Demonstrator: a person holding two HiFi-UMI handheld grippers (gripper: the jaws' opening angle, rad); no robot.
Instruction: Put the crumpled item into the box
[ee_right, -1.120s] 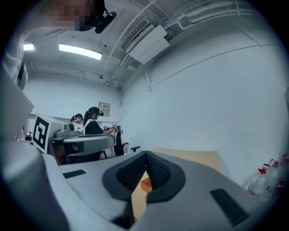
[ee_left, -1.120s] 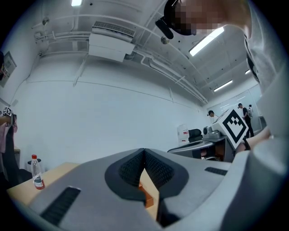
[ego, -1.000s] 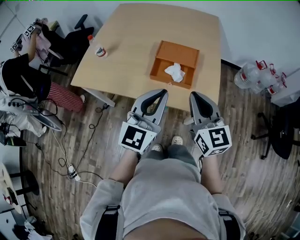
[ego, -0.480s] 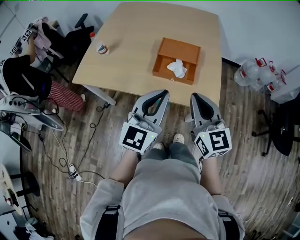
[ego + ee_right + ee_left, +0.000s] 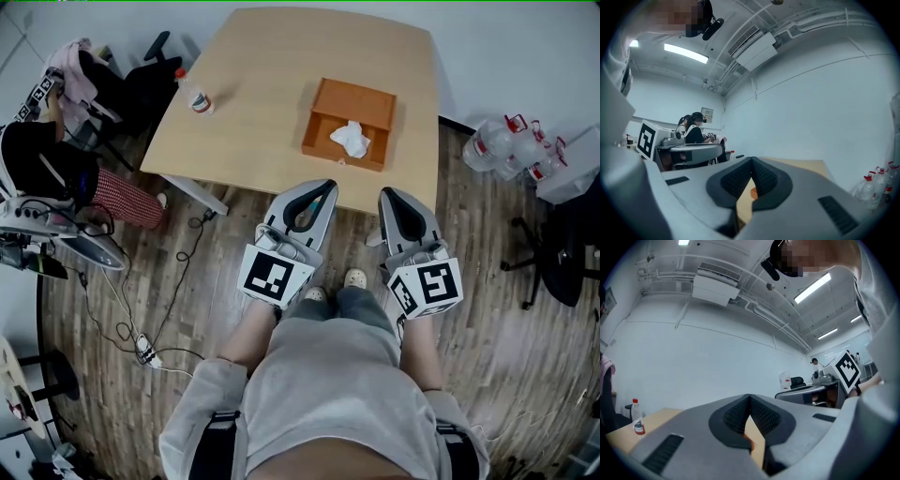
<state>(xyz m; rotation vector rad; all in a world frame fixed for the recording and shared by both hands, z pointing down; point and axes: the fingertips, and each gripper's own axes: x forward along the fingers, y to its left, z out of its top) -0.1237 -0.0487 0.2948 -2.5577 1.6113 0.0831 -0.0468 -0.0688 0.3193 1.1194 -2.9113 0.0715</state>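
Observation:
A white crumpled tissue [image 5: 352,139] lies inside the open orange box [image 5: 330,101] on the light wooden table [image 5: 262,66]. Both grippers hang in front of the table's near edge, over the wooden floor and short of the box. My left gripper [image 5: 323,186] is shut with nothing in it, and in the left gripper view its tips [image 5: 749,397] meet. My right gripper [image 5: 389,193] is also shut and empty, its tips [image 5: 751,161] touching. A sliver of the orange box [image 5: 754,193] shows below the closed jaws in the right gripper view.
A small bottle [image 5: 199,100] stands near the table's left edge. Several plastic bottles [image 5: 511,145] sit on the floor at the right, beside a black chair [image 5: 567,253]. A seated person [image 5: 56,169], chairs and cables [image 5: 141,347] fill the left.
Both grippers stay shut and in about the same place. The person seated at the left has shifted a little.

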